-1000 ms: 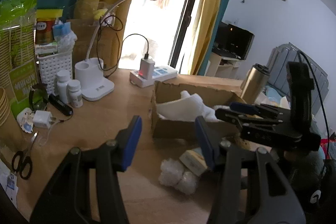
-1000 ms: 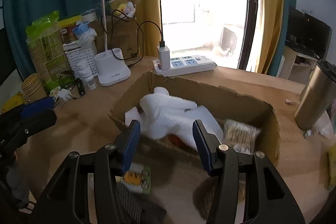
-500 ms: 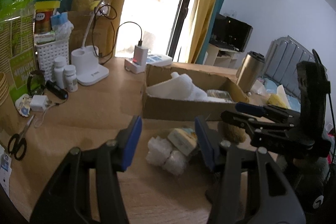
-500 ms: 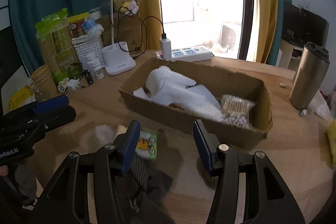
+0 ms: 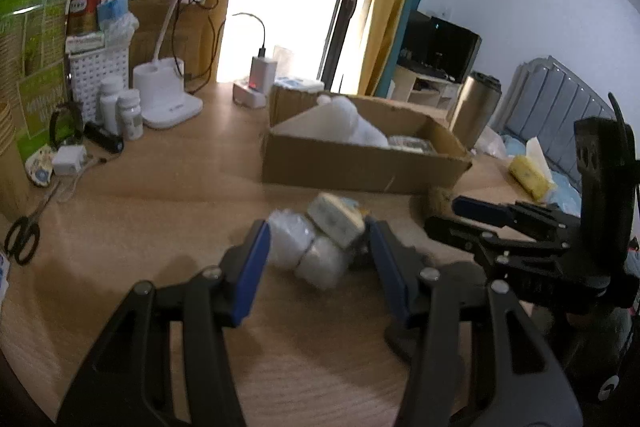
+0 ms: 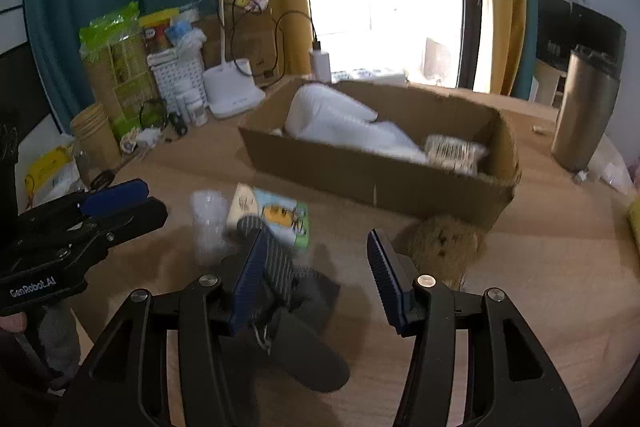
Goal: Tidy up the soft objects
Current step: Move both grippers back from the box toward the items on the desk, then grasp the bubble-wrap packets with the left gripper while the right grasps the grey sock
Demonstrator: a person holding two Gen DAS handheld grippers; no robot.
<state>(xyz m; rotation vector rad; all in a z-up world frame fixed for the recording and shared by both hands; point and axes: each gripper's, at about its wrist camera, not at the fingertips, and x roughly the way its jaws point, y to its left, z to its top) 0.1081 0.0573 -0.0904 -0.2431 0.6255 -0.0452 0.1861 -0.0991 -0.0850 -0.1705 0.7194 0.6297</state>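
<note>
Two grippers: both spread, empty.
Left gripper [image 5: 316, 259]: hovered over the bubble wrap [image 5: 304, 251].
Right gripper [image 6: 316, 267]: above the striped sock [image 6: 276, 259].
Box [image 6: 360, 183]: held white foam [image 6: 344, 123].

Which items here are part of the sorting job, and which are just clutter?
Job: brown cardboard box; white foam sheet; clear bubble-wrap bundle; grey striped sock; brown fuzzy ball.
Clutter: white desk lamp; steel tumbler; black scissors.
</note>
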